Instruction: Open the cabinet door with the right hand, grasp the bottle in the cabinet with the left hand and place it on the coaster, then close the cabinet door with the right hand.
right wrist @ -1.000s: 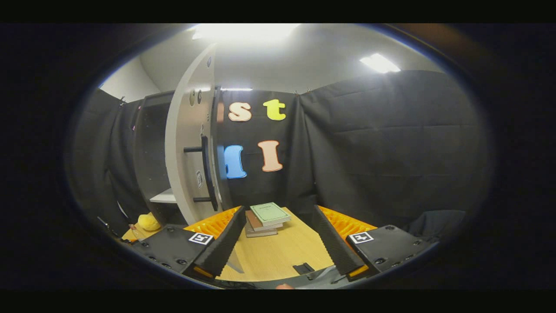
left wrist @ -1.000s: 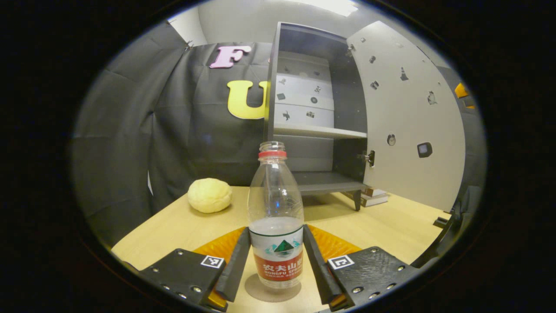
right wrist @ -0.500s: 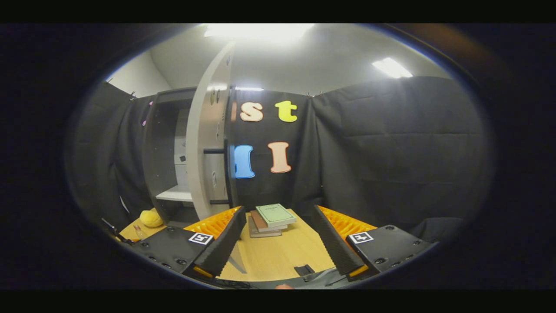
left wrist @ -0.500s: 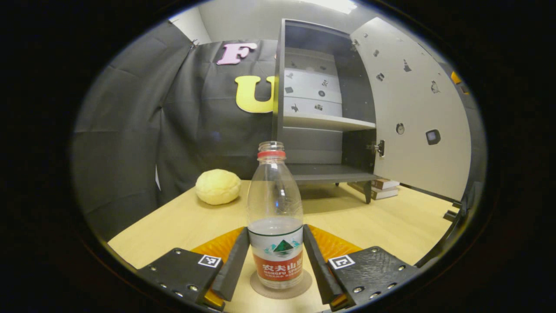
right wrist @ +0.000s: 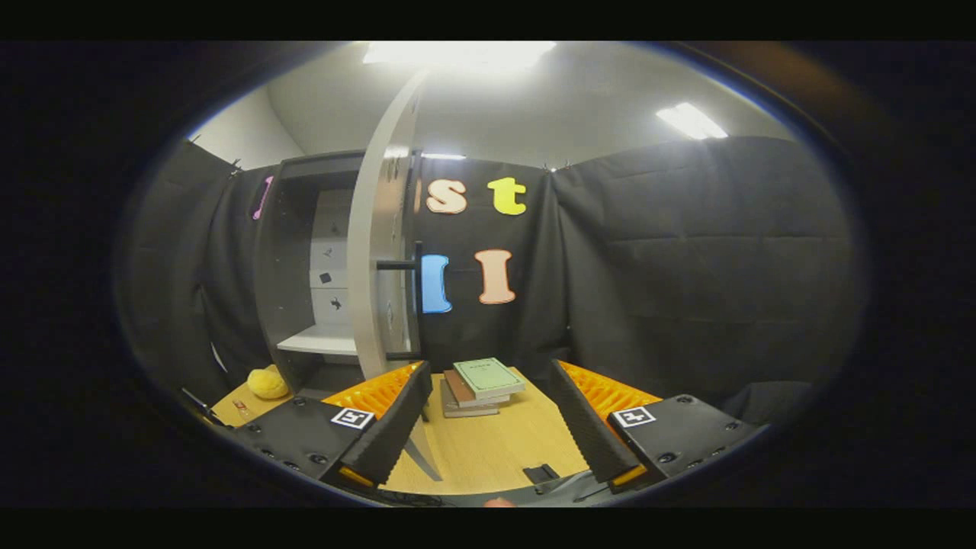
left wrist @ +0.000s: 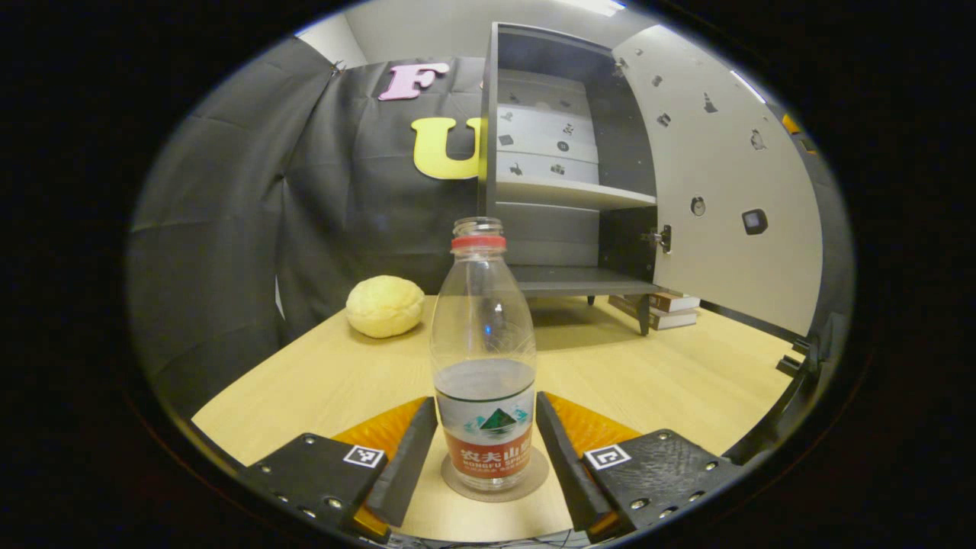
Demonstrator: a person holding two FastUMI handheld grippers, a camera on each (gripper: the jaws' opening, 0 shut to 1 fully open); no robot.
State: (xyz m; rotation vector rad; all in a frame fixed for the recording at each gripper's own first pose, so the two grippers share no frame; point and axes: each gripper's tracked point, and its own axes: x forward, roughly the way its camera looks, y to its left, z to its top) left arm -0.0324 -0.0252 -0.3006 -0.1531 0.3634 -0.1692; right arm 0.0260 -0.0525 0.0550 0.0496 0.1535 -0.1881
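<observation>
1. Looking along my left gripper (left wrist: 486, 450), I see its two fingers spread a little wider than the clear plastic water bottle with the red neck ring and red-and-white label (left wrist: 483, 366), a sliver of gap on each side, so I am pinching nothing.
2. The bottle stands upright on the round brown coaster (left wrist: 496, 482) on the pale wooden table (left wrist: 686, 381), capless and roughly a third full.
3. I judge it light, thin-walled and easy to dent or tip; the open mouth means a knock would spill it. The labelled lower band, where the water sits, is the firmest place to hold.
4. Beyond it lies a yellow round bun-shaped thing (left wrist: 385, 306), well apart.
5. Farther back the dark grey cabinet (left wrist: 564, 183) stands with its pale grey door (left wrist: 724, 175) swung wide.
6. My right gripper (right wrist: 488, 431) is spread and empty, near the door's black bar handle (right wrist: 418, 297). The handle looks rigid and narrow, the place to grip for closing; a stack of books (right wrist: 479, 385) lies beyond.
</observation>
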